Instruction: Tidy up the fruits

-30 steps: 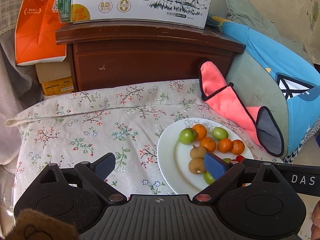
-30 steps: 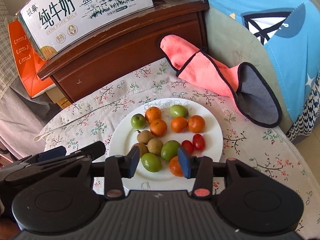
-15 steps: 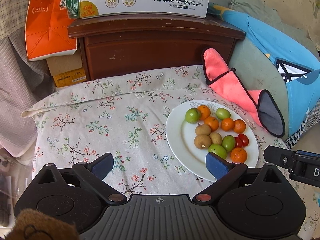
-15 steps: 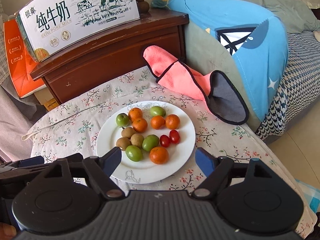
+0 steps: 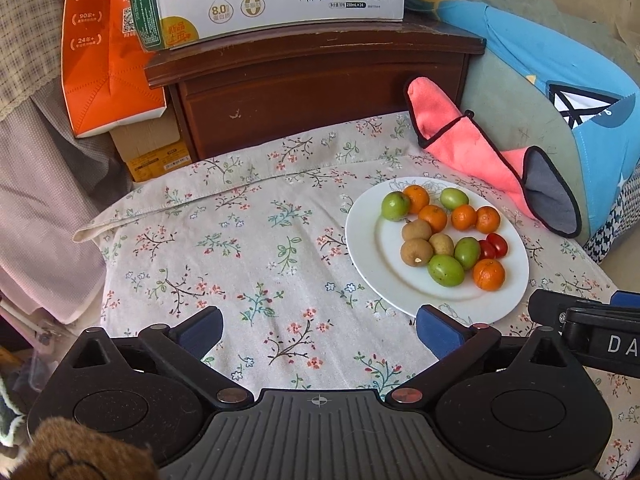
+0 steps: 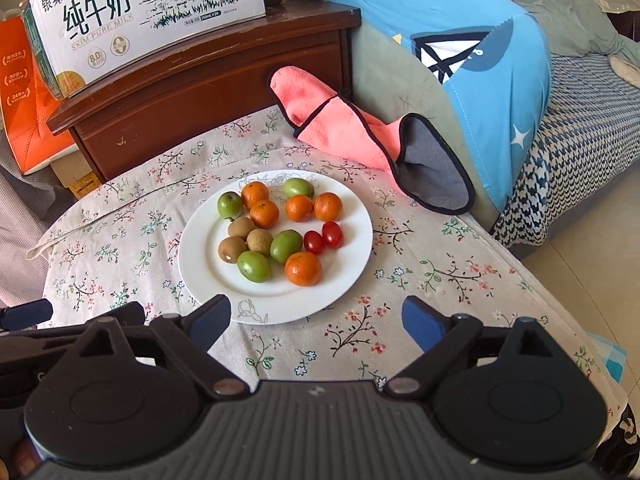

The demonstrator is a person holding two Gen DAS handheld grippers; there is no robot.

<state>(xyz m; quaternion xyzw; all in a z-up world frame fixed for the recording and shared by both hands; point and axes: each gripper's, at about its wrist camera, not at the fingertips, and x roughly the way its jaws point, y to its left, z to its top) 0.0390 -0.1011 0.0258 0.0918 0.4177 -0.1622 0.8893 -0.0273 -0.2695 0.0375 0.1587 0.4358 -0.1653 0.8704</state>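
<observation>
The right gripper [image 6: 316, 318] stands with its jaws spread wide and empty, having just been opening, and nothing lies between the pads but flowered cloth. The white plate [image 6: 352, 256] sits just beyond it, at about eleven o'clock from the gap in the right wrist view. The left gripper [image 5: 318, 328] is likewise spread as far as it goes, holding nothing, its jaws having just been opening; the plate lies at about two o'clock from it in the left wrist view.

All the fruit is on that plate. Nearest the right gripper is a lone orange [image 6: 303, 268] at the plate's six o'clock, with two green fruits [image 6: 254, 266] touching at seven o'clock. Two cherry tomatoes [image 6: 323, 238] sit at the centre. Three brown fruits [image 6: 242, 227] cluster at nine o'clock. Four more oranges and two greens line the far rim, from eleven to one o'clock.

All look light and round, likely to roll. The tomatoes seem smooth, soft and easily crushed: a gentle squeeze across the middle suits them. The oranges look firmer with grippy peel. Neighbours touch, so the pads need a clear gap on both sides.
</observation>
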